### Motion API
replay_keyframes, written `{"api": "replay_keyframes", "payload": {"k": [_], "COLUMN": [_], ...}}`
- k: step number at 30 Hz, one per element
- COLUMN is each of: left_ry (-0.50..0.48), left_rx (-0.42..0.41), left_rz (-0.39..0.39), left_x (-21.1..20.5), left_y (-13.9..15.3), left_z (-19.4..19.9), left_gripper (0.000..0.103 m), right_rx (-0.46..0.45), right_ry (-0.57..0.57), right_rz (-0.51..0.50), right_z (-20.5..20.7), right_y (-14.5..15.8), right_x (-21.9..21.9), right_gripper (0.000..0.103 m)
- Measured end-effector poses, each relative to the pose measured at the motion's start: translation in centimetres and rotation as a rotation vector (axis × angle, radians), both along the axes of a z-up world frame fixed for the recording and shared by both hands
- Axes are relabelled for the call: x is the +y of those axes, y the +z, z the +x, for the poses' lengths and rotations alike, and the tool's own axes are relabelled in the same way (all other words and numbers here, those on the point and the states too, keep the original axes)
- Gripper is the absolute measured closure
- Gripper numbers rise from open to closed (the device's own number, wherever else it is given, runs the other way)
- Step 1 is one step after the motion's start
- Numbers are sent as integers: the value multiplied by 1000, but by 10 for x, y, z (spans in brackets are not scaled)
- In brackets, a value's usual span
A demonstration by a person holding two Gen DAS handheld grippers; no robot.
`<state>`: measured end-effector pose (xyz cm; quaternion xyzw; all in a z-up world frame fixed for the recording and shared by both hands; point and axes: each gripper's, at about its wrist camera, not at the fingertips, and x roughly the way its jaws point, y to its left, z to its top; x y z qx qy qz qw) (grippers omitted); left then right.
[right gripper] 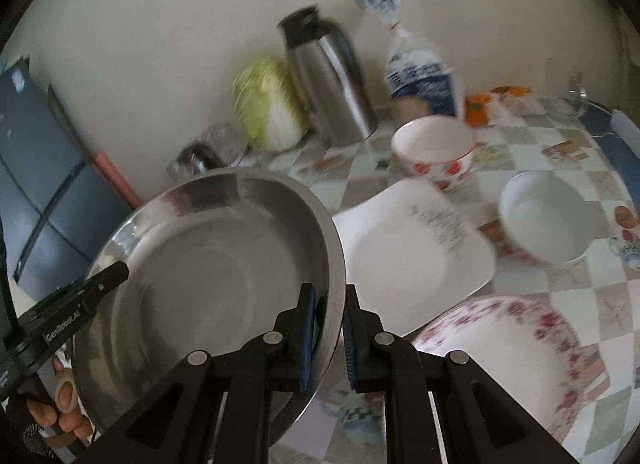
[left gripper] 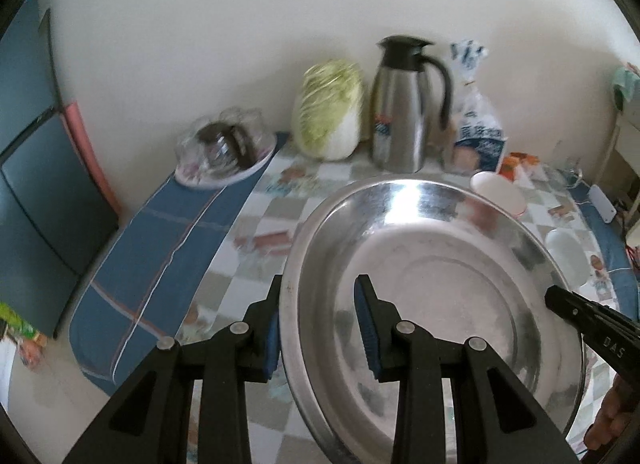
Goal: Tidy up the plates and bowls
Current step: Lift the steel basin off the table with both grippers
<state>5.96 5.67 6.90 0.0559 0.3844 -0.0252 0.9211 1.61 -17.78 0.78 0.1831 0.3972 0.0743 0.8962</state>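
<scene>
A large steel basin (left gripper: 432, 284) is held tilted above the table by both grippers. My left gripper (left gripper: 320, 328) straddles its left rim, one pad inside and one outside, with some gap at the inner pad. My right gripper (right gripper: 330, 338) is shut on the basin's (right gripper: 208, 272) right rim. A square white plate (right gripper: 408, 248), a red-flowered bowl (right gripper: 434, 149), a plain white bowl (right gripper: 544, 215) and a rose-patterned plate (right gripper: 508, 360) lie on the table to the right.
Against the wall stand a cabbage (left gripper: 328, 107), a steel thermos jug (left gripper: 404, 103), a blue-white bag (left gripper: 478, 123) and a plate of wrapped glassware (left gripper: 224, 151). A blue cloth (left gripper: 160, 264) runs along the table's left edge (left gripper: 48, 384). A dark cabinet (left gripper: 36, 191) stands at left.
</scene>
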Motion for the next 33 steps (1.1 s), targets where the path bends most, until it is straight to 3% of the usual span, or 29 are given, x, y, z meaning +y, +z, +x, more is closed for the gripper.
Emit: {"api": "replay_keyframes", "payload": {"k": [11, 20, 33], "left_ry": [-80, -75, -80], "left_rx": [-10, 92, 213], "left_rz": [5, -14, -16], "left_x": [-75, -111, -116], "left_y": [14, -20, -73], "left_z": [22, 56, 74], "left_gripper": [68, 68, 68], "right_rx": [-60, -5, 93], "right_ry": [-154, -238, -259], "right_rz": [32, 10, -13], "right_z": [-5, 7, 20], "right_y": [14, -9, -43], "right_x": [-68, -104, -113], "right_gripper": [89, 89, 89]}}
